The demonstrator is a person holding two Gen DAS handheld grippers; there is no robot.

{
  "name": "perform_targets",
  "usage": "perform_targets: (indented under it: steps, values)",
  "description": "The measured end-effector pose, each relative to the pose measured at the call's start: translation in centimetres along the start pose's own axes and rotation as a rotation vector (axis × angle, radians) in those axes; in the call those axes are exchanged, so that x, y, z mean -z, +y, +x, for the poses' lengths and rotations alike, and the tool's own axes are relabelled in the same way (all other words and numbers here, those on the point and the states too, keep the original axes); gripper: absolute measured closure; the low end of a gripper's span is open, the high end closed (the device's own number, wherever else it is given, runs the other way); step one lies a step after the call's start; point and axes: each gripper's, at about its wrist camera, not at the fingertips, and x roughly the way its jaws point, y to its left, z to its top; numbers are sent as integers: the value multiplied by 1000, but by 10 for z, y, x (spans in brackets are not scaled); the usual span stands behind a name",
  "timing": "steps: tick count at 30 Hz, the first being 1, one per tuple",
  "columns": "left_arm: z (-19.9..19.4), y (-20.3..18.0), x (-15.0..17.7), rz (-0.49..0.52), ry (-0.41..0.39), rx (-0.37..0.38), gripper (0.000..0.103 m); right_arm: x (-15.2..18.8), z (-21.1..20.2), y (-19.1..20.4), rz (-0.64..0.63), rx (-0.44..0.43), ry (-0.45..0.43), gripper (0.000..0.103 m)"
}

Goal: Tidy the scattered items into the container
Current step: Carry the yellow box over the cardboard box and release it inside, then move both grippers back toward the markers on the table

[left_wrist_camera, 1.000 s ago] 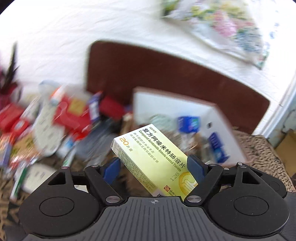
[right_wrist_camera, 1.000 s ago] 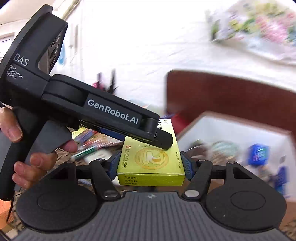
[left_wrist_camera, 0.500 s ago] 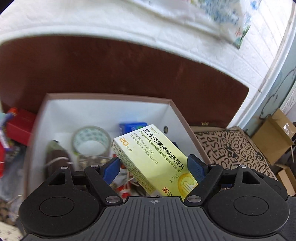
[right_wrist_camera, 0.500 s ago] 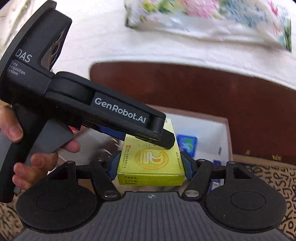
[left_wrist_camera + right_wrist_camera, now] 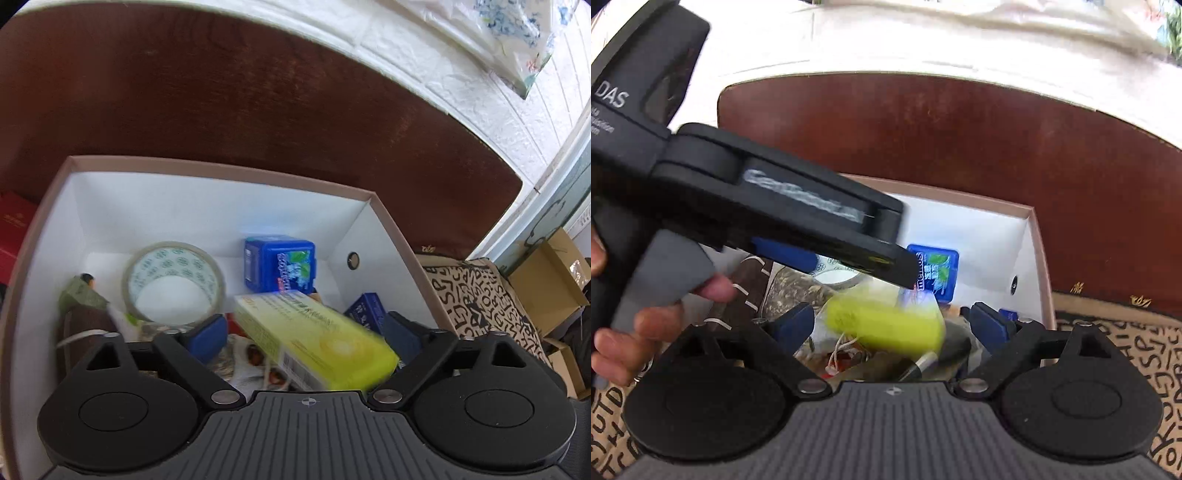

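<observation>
A white open box (image 5: 207,206) with a brown rim holds several items: a tape roll (image 5: 173,280), a blue mint tin (image 5: 279,264) and a dark blue packet (image 5: 365,312). My left gripper (image 5: 304,334) is open over the box, and a blurred yellow medicine box (image 5: 314,338) falls free between its fingers. My right gripper (image 5: 892,325) is open too, with a blurred yellow medicine box (image 5: 886,323) dropping between its fingers into the box (image 5: 1030,236). The left gripper's black body (image 5: 768,199) crosses the right wrist view.
A dark brown headboard (image 5: 221,96) rises behind the box. A black-and-beige letter-print cloth (image 5: 476,295) lies to the right, with cardboard boxes (image 5: 546,280) beyond. A red box (image 5: 14,229) sits left of the container. A person's hand (image 5: 646,317) grips the left handle.
Both grippers opened over the box and let go of their yellow medicine boxes, which now fall blurred into it. Both views moved closer over the container.
</observation>
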Motion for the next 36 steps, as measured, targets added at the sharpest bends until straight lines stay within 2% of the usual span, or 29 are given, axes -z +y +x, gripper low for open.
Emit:
perform_targets:
  steps: [4,10,14,23,27,30,33,36]
  values:
    - [-17,1,5,20,-28,-29,0,-1,-6,-4,41,-2,-10,3]
    - [-46,-11,22,49,-9,-28,0,-6,-27,2,93,-7,-33,1]
    - [-75,-19,41,65,-59,-52,0,-3,-47,12,106,-8,-59,1]
    - [-151,-7,86,-19,-122,-80,0,4,-85,71,39,-155,-110,1]
    - [-198,15,119,-56,-177,-146,0,11,-100,110,-12,-246,-129,1]
    - [-223,34,147,-63,-183,-203,0,21,-100,142,-51,-340,-98,1]
    - [-242,54,172,-63,-172,-280,0,35,-92,175,-104,-376,-66,1]
    - [-259,83,191,-86,-164,-341,0,46,-80,200,-92,-405,-15,1]
